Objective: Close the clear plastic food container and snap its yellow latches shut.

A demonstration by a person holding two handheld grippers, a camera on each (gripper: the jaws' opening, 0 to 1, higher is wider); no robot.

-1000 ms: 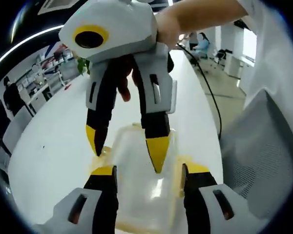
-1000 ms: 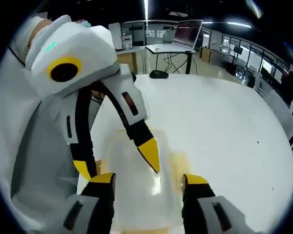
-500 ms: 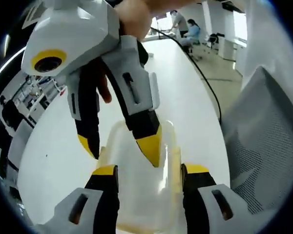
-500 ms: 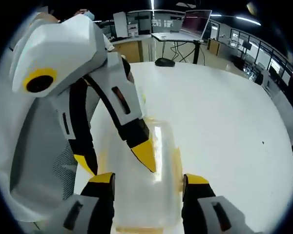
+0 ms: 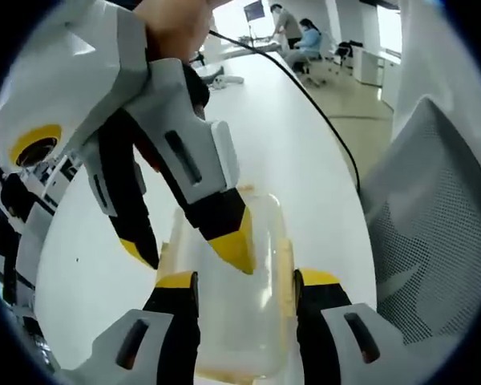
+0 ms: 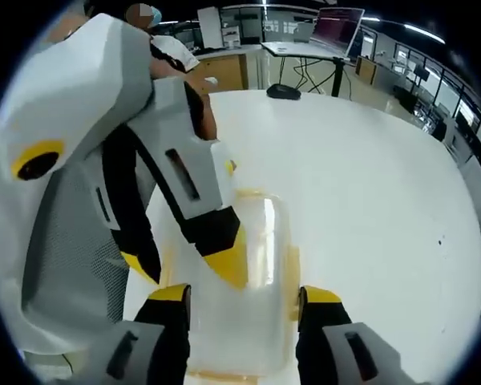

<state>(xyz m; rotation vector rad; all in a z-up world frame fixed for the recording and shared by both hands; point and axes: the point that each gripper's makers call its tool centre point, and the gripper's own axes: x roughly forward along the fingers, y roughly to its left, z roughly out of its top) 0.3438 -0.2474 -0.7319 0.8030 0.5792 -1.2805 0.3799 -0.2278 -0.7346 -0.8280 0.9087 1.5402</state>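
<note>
Both grippers have sunk closer over the container (image 5: 228, 313); left gripper (image 5: 244, 282) and right gripper (image 6: 244, 298) fingers gape at 6 o'clock, holding nothing; latches not yet snapped.

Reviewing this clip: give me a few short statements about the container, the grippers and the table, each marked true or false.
1. The clear container lies on a white table. True.
2. Both grippers are open, jaws spread. True.
3. The left gripper holds a red cup. False: its jaws flank the container.
4. The right gripper is far from the container. False: its jaws straddle it.
5. A black cable runs across the table. True.
</note>
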